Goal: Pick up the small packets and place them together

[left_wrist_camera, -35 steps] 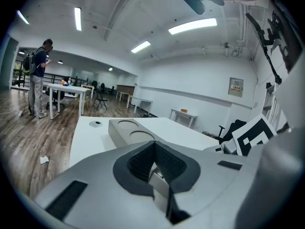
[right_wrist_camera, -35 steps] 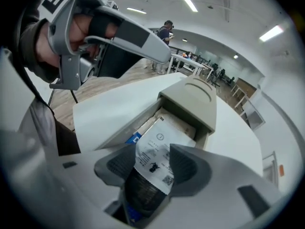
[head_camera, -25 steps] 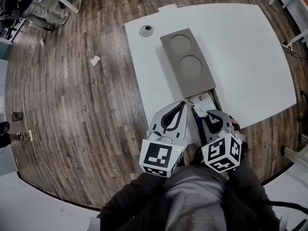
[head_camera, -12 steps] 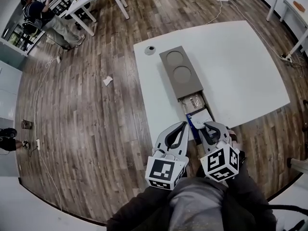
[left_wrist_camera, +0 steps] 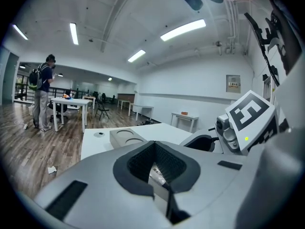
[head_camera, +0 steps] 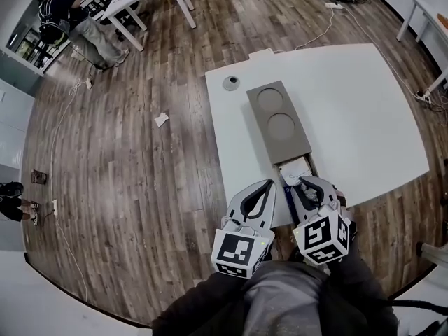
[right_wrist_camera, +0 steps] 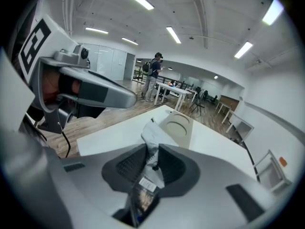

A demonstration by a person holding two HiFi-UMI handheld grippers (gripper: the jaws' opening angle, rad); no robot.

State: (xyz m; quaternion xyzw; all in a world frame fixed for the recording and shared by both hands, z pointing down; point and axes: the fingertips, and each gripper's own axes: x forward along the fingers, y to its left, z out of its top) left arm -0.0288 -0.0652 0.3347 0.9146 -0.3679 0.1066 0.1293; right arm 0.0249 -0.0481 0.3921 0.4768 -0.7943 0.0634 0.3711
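Note:
A grey box (head_camera: 278,121) with two round recesses lies on the white table (head_camera: 364,110). Its drawer (head_camera: 308,166) stands pulled out toward me, with a white packet (head_camera: 295,168) showing inside. My right gripper (head_camera: 302,182) hangs over the drawer's near end. It is shut on a small packet (right_wrist_camera: 151,144), white at the top and dark at the bottom, which stands up between the pads. Left of the drawer, over the table's near edge, my left gripper (head_camera: 269,185) is shut, with nothing seen in its jaws (left_wrist_camera: 156,149). The grey box (left_wrist_camera: 127,136) lies beyond them.
A small round metal disc (head_camera: 231,83) sits near the table's far left corner. A paper scrap (head_camera: 162,120) lies on the wood floor to the left. A person (head_camera: 66,16) stands by another table far off. Cables run across the floor behind the table.
Both grippers have risen a little, the right one carrying the packet up from the drawer. The head view has swung, so the table sits further right in it.

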